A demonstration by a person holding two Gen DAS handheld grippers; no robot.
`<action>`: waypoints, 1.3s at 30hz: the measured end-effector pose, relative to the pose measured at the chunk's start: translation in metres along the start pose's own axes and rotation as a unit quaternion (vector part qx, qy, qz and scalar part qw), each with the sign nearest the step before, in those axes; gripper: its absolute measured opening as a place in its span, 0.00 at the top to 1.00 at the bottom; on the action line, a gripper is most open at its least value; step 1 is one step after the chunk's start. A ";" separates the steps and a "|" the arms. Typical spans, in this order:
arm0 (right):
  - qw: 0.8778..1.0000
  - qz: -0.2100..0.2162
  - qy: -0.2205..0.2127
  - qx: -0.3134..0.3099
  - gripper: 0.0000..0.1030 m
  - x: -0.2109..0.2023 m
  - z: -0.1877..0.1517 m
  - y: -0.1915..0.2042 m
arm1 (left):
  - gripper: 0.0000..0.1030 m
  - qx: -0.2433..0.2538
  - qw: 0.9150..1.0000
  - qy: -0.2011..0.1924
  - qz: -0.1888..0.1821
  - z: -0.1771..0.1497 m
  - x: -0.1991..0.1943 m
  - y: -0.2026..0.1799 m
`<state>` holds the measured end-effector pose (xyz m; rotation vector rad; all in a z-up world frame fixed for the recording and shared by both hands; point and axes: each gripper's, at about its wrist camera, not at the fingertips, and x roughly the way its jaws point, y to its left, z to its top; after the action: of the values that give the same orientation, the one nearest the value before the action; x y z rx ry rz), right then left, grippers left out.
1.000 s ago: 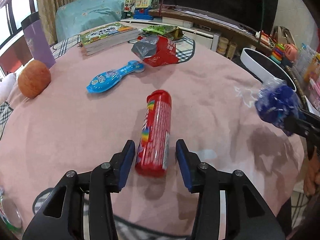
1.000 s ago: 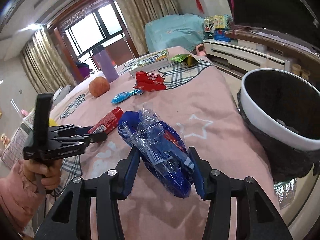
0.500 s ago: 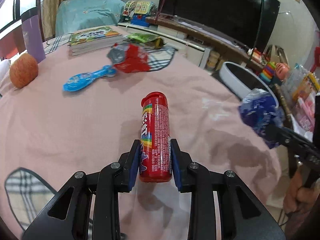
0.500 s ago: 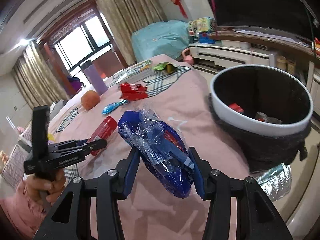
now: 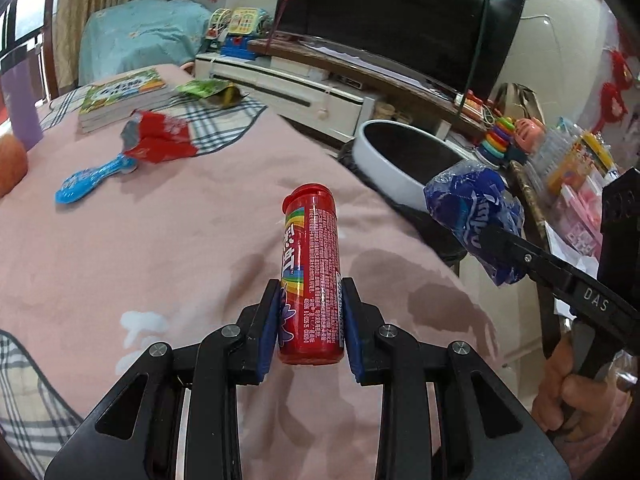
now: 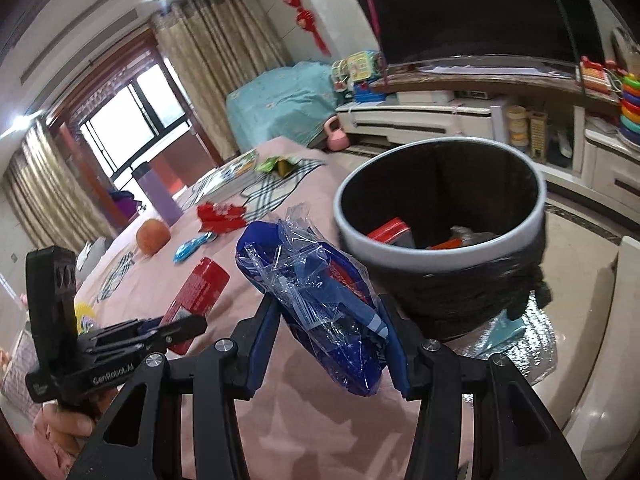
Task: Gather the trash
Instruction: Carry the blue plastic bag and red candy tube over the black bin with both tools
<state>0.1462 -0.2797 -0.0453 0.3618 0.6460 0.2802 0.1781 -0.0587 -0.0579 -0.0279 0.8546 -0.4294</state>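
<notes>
Two tools, tube (image 5: 311, 276) and wrapper (image 6: 320, 304)

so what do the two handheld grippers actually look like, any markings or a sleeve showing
Both are matte black frames with silver bolts and blue pads on the fingers. The left gripper carries white "GenRobot.AI" lettering on its side; the right gripper reads "DAS". A pink sleeve shows behind the left one. No cables visible.

A home living room: a large television (image 5: 400, 20) above a low white cabinet (image 5: 288, 88), curtained window (image 6: 132, 128) left of it, toys (image 5: 504, 136) beside it.
</notes>
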 end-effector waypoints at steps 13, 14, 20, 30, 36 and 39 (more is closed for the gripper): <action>0.999 -0.021 -0.026 0.037 0.52 -0.016 0.007 -0.039 | 0.73 0.023 1.000 -0.006 -0.004 0.018 0.007 -0.032; 0.999 -0.021 -0.027 0.038 0.52 -0.017 0.008 -0.041 | 0.73 0.026 1.000 -0.006 -0.004 0.019 0.008 -0.034; 0.998 -0.025 -0.036 0.045 0.52 -0.023 0.009 -0.048 | 0.73 0.034 0.999 -0.006 -0.005 0.023 0.011 -0.044; 0.997 -0.031 -0.044 0.058 0.52 -0.027 0.013 -0.059 | 0.73 0.044 0.999 -0.003 -0.004 0.027 0.016 -0.057; 0.996 -0.037 -0.051 0.058 0.52 -0.029 0.021 -0.059 | 0.73 0.048 0.999 -0.004 -0.006 0.034 0.020 -0.063; 0.996 -0.040 -0.052 0.055 0.52 -0.029 0.026 -0.059 | 0.73 0.051 0.999 -0.006 -0.007 0.039 0.021 -0.066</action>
<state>0.1490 -0.3496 -0.0346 0.4523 0.5728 0.1482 0.1956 -0.1325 -0.0344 0.0581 0.8192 -0.4849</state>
